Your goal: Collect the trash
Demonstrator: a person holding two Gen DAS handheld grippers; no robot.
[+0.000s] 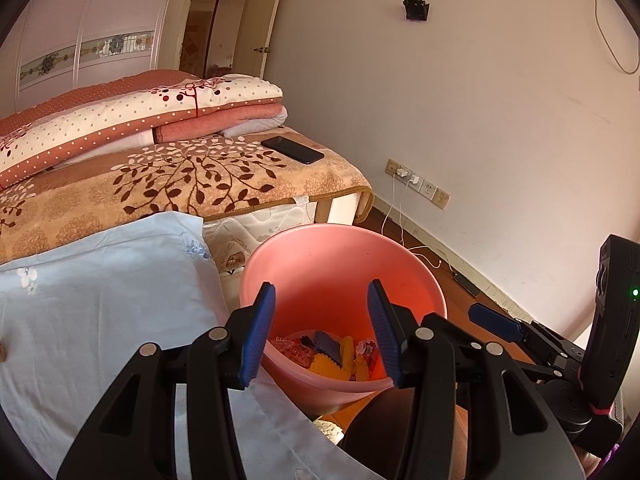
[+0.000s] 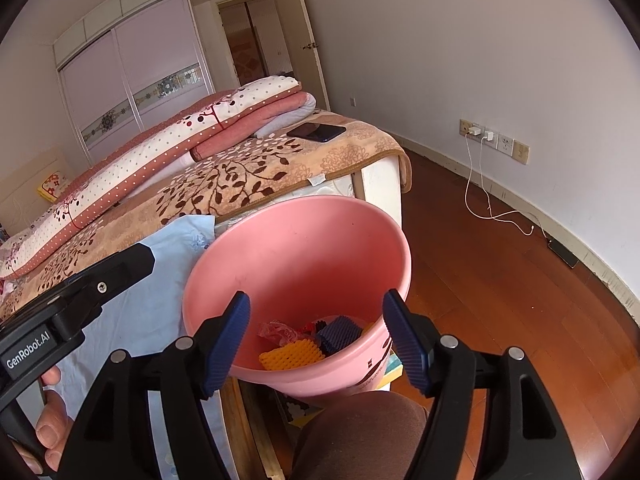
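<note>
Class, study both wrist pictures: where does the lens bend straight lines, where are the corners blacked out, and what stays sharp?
Left wrist view: the wall skirting bows into a curve, black vignette fills the corners, and the pink bin and left gripper are sharp. Right wrist view: the wardrobe leans and curves, corners are dark too, and daylight falls evenly, without harsh glare.

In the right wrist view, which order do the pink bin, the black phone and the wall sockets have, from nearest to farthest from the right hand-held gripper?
1. Pink bin, directly ahead of the right hand-held gripper, which stands open over it.
2. Black phone, on the bed's far corner.
3. Wall sockets, on the wall to the right, beyond the bed.
</note>
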